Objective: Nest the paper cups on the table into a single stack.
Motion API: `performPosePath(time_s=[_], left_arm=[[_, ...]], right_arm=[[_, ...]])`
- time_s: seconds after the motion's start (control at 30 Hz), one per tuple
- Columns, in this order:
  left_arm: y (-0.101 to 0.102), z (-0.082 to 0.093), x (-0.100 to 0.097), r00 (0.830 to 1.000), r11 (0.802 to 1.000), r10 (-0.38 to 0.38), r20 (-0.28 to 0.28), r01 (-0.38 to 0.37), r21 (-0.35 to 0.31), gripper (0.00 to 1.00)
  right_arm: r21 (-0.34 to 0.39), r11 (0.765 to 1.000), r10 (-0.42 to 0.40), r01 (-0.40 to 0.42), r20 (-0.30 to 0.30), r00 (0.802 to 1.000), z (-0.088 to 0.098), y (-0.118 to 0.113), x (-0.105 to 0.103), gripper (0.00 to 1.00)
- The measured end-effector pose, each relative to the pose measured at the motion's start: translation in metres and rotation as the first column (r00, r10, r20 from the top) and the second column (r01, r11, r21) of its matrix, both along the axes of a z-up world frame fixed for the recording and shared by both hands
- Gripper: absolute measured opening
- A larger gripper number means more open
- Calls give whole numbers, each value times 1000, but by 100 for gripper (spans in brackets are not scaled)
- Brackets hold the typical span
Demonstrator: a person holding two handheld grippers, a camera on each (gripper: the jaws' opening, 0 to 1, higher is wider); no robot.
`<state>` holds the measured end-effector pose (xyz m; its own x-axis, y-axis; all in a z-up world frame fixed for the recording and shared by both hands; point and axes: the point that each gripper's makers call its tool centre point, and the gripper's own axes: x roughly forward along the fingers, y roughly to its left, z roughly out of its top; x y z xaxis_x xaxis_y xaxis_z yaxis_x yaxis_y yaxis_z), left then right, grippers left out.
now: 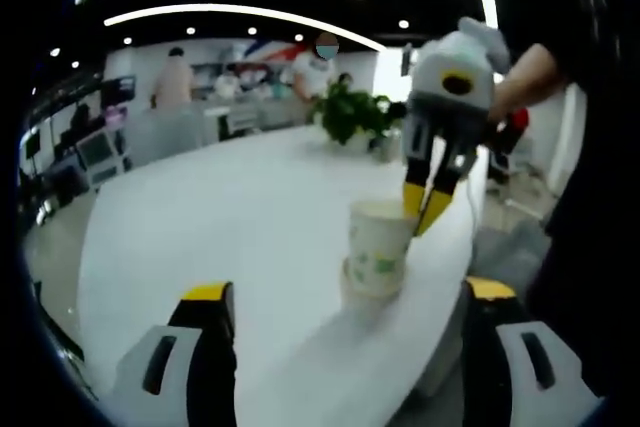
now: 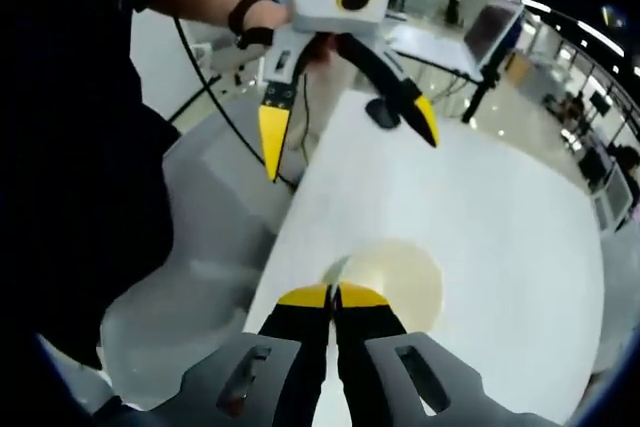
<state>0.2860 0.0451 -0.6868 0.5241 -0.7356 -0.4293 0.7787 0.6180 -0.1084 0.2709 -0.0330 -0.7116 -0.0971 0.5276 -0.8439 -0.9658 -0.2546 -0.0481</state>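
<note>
1. White table (image 1: 230, 217): a long curved top running off to 11 o'clock in the left gripper view; the work sits near its 4 o'clock edge.
2. Potted plant (image 1: 350, 112): at 12 o'clock beyond the cups, well apart from them.
3. Paper cup stack (image 1: 378, 252): upright, long axis vertical, an upper cup seated in a lower one. Judged partly nested, not yet pressed home.
4. Right gripper (image 1: 425, 209): comes down from 1 o'clock, yellow tips pinched narrow on the top cup's far rim. In the right gripper view the cup mouth (image 2: 395, 282) lies just ahead of the closed tips.
5. Left gripper (image 2: 345, 137): jaws spread wide, holding nothing, apart from the cups at 12 o'clock.
6. Key relation: the right gripper is directly over the stack, so the seating push likely runs straight down the cups' axis.
</note>
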Motion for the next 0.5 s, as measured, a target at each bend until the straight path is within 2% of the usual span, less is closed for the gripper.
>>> performPosePath(time_s=[0.23, 0.5], left_arm=[[2, -2, -2, 1000, 1000, 3, -3, -3, -6, 91], [3, -3, -7, 1000, 1000, 11, -12, -11, -9, 90]], right_arm=[[-36, 999, 33, -33, 8, 999, -14, -1, -4, 0], [-59, 997, 45, -45, -13, 999, -25, 4, -7, 0]])
